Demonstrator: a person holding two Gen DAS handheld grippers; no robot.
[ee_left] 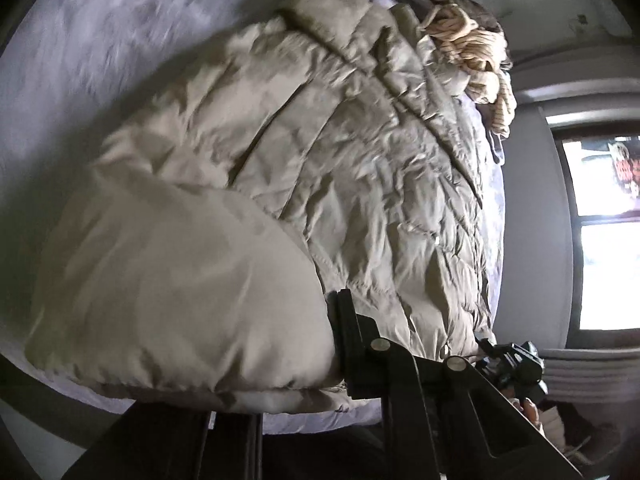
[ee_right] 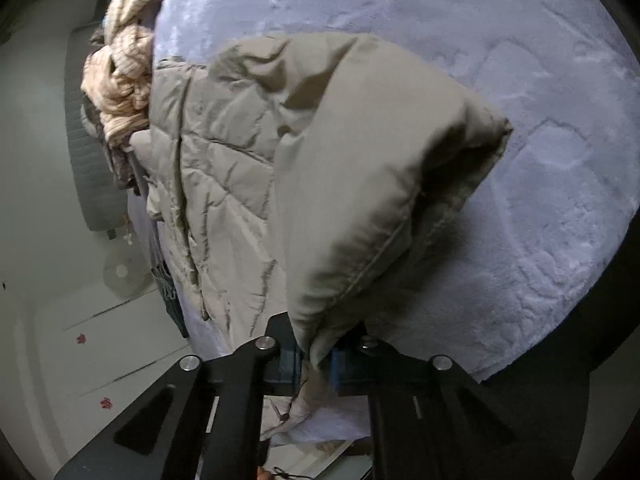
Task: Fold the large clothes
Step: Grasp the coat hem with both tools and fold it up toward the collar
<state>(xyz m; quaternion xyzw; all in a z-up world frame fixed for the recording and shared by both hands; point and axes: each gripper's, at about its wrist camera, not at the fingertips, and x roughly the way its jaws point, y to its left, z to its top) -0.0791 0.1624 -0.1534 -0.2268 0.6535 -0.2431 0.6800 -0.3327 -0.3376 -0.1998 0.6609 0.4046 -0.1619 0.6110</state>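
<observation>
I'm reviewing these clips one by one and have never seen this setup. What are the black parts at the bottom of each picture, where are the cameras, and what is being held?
No robot here: a person carries a two-finger gripper in each hand, with a fisheye camera on each looking along its fingers. One picture is from the left gripper, the other from the right gripper. A beige padded jacket lies on a pale fluffy blanket. Both grippers are shut on the jacket's edge, lifting part of it. A heap of other clothes sits at the far end.
</observation>
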